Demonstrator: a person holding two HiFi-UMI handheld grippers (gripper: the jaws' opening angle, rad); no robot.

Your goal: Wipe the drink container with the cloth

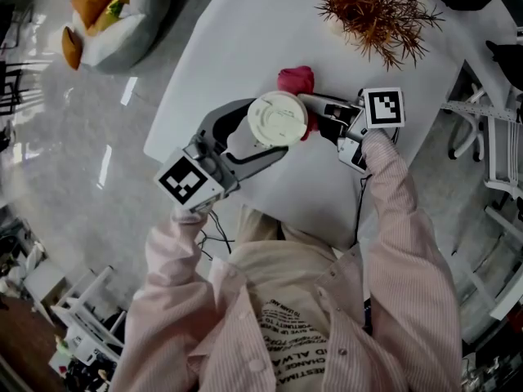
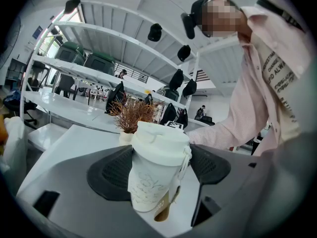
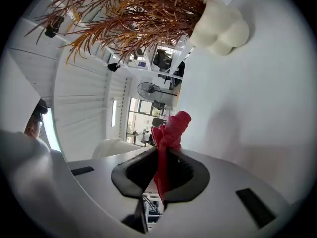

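Jaws of the left gripper (image 1: 260, 140) are clamped on a white cup (image 1: 277, 121), one dark pad pressed to each side of its body just under the lid. In the left gripper view the cup (image 2: 156, 167) leans a little to one side between those pads of the left gripper (image 2: 159, 171), with a faint line drawing on its wall and a small brown tag hanging from a loop at the lid's edge. From the head view the round lid faces up toward the camera, above the white worktop (image 1: 245, 39); whether the cup's base touches the worktop cannot be told. The right gripper (image 1: 325, 118) comes in from the right, its jaws closed on a red cloth (image 1: 296, 80). In the right gripper view the cloth (image 3: 167, 143) is pinched as a narrow fold between the two pads of the right gripper (image 3: 161, 175), and a bunched end sticks out past the tips. Seen from the head, the cloth sits just beside the cup's far right side, a bit of red showing at the lid's rim; contact cannot be told. A dried rust-coloured plant (image 1: 376, 6) in a pale knobbly pot (image 3: 220, 31) stands farther back on the worktop. Striped pink sleeves (image 1: 400, 211) run down to both grippers.
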